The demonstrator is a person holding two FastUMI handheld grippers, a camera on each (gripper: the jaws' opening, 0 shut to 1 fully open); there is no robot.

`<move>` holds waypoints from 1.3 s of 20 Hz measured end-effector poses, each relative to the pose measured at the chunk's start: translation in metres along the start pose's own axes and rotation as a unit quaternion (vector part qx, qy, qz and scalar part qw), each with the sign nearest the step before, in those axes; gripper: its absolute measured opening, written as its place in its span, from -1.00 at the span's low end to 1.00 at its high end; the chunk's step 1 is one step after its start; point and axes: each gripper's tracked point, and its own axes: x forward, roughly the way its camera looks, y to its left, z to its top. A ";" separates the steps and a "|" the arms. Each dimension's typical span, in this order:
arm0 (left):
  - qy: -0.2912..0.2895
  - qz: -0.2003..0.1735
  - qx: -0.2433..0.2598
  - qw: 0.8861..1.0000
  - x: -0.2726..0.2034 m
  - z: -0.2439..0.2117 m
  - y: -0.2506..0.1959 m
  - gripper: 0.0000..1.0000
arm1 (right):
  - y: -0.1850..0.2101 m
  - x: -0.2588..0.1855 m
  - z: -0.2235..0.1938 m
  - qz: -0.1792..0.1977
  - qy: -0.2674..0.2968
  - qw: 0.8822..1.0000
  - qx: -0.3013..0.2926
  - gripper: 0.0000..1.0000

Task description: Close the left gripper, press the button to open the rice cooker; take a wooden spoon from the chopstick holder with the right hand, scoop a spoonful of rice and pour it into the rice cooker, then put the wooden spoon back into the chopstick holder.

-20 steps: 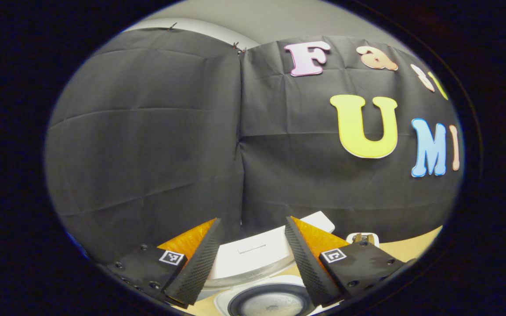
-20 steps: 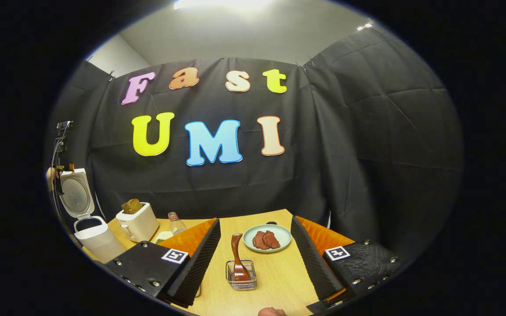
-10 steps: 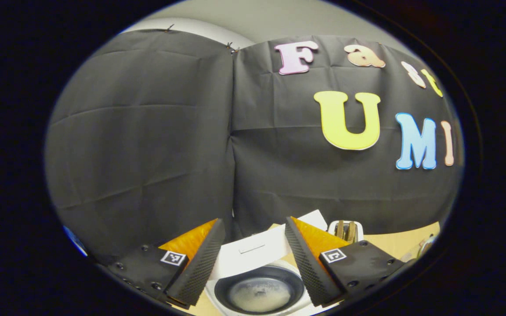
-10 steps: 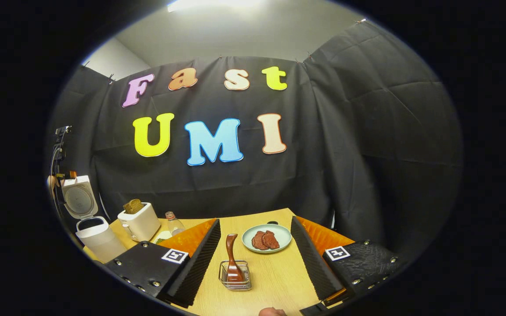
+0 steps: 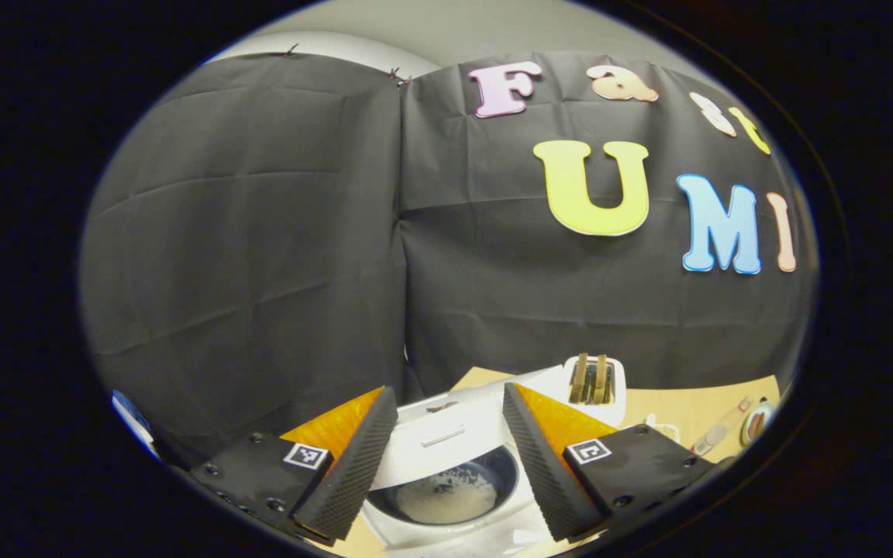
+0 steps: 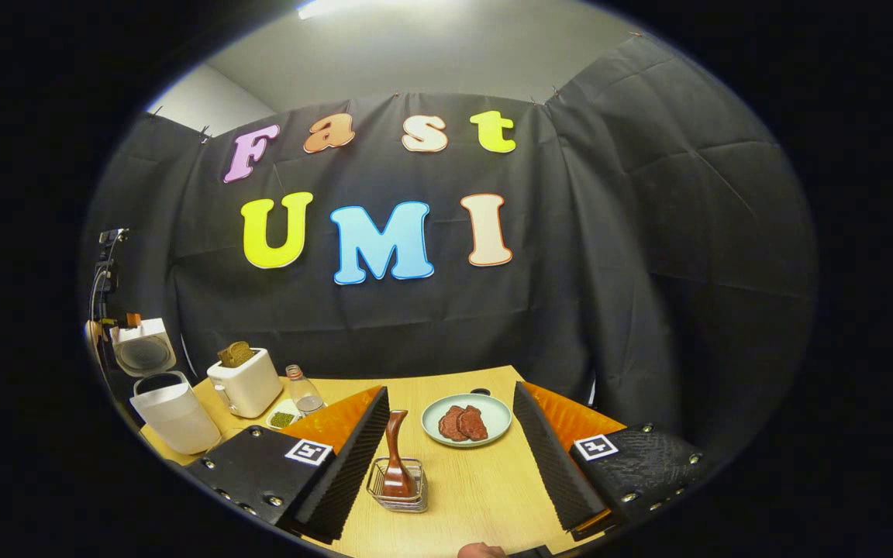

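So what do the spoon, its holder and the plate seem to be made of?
Spoon: likely wood, dark brown with a glossy finish.
Holder: metal wire by its look, thin shiny bars that you can see through.
Plate: pale green, smooth; ceramic or plastic, hard to tell.

Setting: staged recording booth, black cloth walls (image 6: 648, 232) clipped up under a plain ceiling; kitchen props on a wooden table (image 6: 485, 480): toaster (image 6: 245, 384), plate of meat (image 6: 466, 420).

In the left gripper view the rice cooker (image 5: 446, 496) is cut off at the bottom edge, its sides hidden behind the fingers. In the right gripper view, the spoon (image 6: 396, 465) bowl sits hidden inside the holder (image 6: 398, 490).
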 end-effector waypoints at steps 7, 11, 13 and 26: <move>0.035 -0.002 -0.001 0.999 -0.017 -0.049 -0.021 0.92 | -0.008 0.004 -0.006 0.011 0.008 1.000 -0.002 0.95; 0.058 -0.002 -0.002 0.998 -0.020 -0.080 -0.031 0.92 | -0.014 0.004 -0.011 0.010 0.014 1.000 -0.003 0.95; 0.070 -0.002 -0.001 0.998 -0.020 -0.096 -0.035 0.93 | -0.017 0.003 -0.013 0.008 0.018 1.000 -0.004 0.95; 0.117 -0.001 -0.010 0.993 -0.026 -0.148 -0.043 0.94 | -0.005 0.010 -0.020 0.020 0.026 0.999 -0.014 0.96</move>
